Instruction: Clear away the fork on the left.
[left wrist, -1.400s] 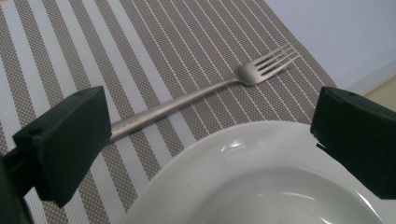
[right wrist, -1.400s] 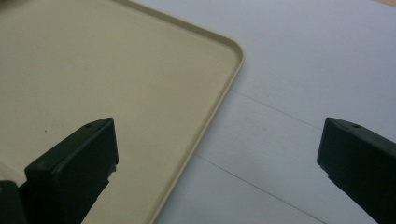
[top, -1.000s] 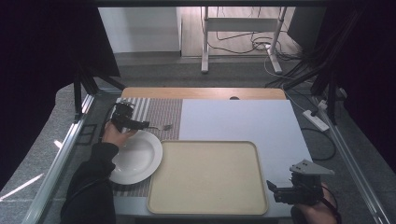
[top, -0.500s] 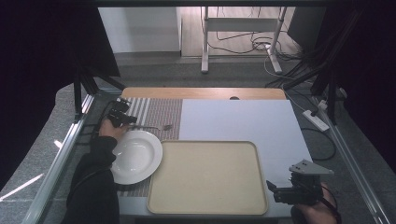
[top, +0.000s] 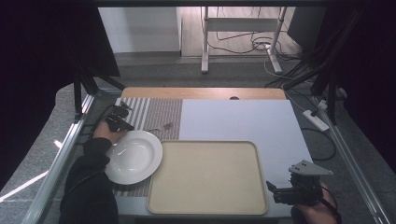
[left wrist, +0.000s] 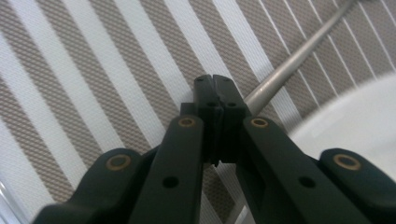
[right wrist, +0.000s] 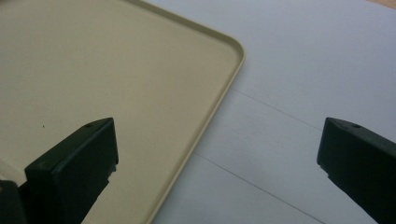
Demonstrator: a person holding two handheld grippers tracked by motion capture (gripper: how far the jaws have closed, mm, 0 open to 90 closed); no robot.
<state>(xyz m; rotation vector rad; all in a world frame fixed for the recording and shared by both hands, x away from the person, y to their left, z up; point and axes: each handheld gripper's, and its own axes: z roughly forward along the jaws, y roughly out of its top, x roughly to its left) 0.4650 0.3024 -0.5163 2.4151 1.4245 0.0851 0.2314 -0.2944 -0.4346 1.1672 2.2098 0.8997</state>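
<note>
**Left gripper shut beside utensil handle on striped mat**

Nearest the person, at the table's front right corner, the right gripper (top: 273, 192) hangs just off the right rim of the beige tray (top: 205, 179). Its jaws stand wide apart with nothing between them. In the right gripper view that gripper (right wrist: 217, 140) looks down on the tray's rounded corner and on the white sheet (top: 243, 121) beside it.

The tray lies bare in the middle of the front edge. To its left sits a white plate (top: 133, 156), its rim almost at the tray's left side, resting on the striped placemat (top: 159, 112). The person's dark sleeve comes up past the plate's left edge.

Just beyond the plate, the left gripper (top: 125, 124) is low over the mat. In the left gripper view its jaws (left wrist: 215, 86) are closed, tip against tip, with no gap showing. The metal utensil (top: 159, 127) lies flat on the mat beyond the plate; its handle (left wrist: 289, 65) emerges from right beside the closed tips. Whether the tips pinch the handle's end cannot be told. Farther back, the wooden table edge (top: 201, 92) borders the mat and sheet.
</note>
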